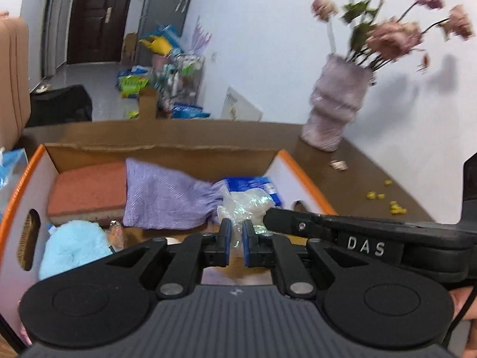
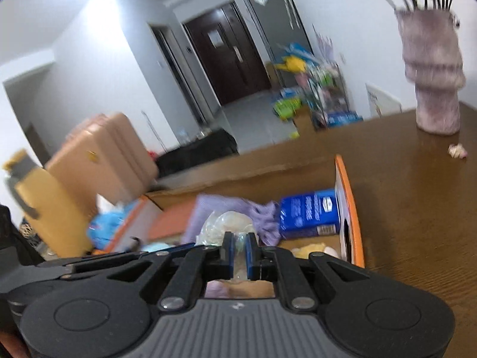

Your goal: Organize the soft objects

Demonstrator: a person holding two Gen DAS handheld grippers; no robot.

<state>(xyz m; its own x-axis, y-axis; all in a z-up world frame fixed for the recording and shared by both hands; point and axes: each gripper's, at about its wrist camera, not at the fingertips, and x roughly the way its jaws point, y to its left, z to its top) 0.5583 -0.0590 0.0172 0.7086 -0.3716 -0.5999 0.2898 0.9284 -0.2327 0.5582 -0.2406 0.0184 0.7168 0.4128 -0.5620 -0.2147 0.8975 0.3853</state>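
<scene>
An orange-edged cardboard box (image 1: 301,173) on the brown table holds a pink cushion (image 1: 89,191), a purple knitted cloth (image 1: 167,197), a light blue fluffy item (image 1: 71,244), a blue tissue pack (image 1: 253,186) and a crumpled clear plastic bag (image 1: 244,205). My left gripper (image 1: 236,238) is shut on the near edge of the plastic bag. My right gripper (image 2: 239,250) is shut on the same bag (image 2: 223,223) from the right side; it also shows in the left wrist view (image 1: 268,217). The box (image 2: 347,197), purple cloth (image 2: 214,208) and tissue pack (image 2: 310,213) show in the right wrist view.
A ribbed pink vase (image 1: 337,104) with pink flowers stands at the table's far right, also in the right wrist view (image 2: 432,74). Small yellow bits (image 1: 387,200) and a crumpled scrap (image 1: 338,164) lie on the table. A tan suitcase (image 2: 101,155) stands beyond the table.
</scene>
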